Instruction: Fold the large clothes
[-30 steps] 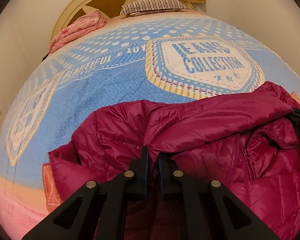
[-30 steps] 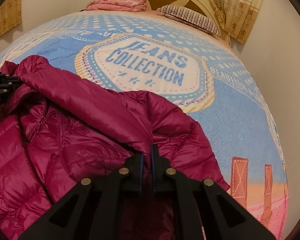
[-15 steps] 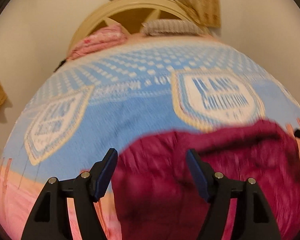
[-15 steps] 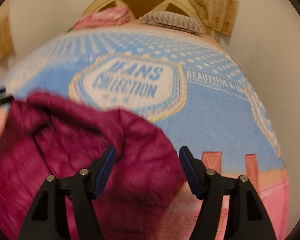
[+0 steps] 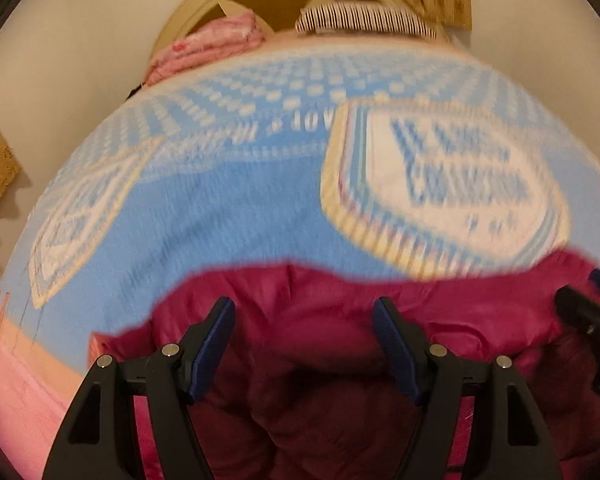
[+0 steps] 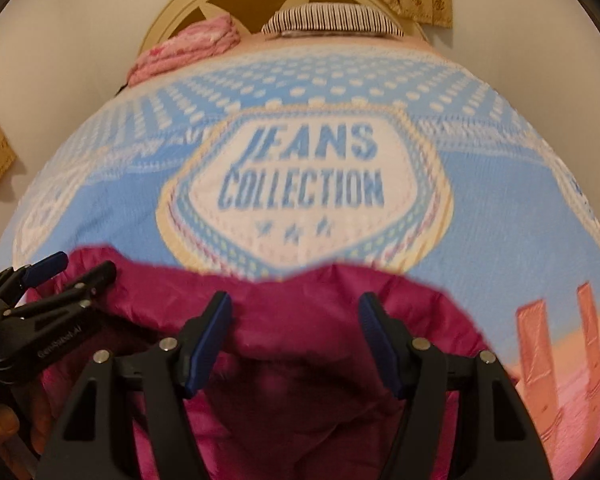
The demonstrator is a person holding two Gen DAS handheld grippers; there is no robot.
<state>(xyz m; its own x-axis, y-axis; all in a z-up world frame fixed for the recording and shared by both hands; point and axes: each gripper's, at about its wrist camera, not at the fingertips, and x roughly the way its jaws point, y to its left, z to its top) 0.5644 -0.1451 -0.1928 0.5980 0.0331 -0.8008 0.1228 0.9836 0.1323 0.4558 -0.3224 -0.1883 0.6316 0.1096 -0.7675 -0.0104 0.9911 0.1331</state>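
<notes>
Both grippers have let go: the left gripper (image 5: 303,322) and right gripper (image 6: 295,318) hover spread, empty, over the puffy magenta quilted jacket (image 5: 324,344) low in frame on the blue printed bedspread (image 5: 236,208). Springy padding may push the fold open.

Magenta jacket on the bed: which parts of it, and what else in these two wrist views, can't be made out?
- Magenta jacket, left wrist view: near part cut off by the bottom edge and hidden behind the left gripper; blurred.
- Right wrist view: jacket's fold state unclear behind the right gripper.
- Blanket lettering, left wrist view: unreadable through blur.
</notes>
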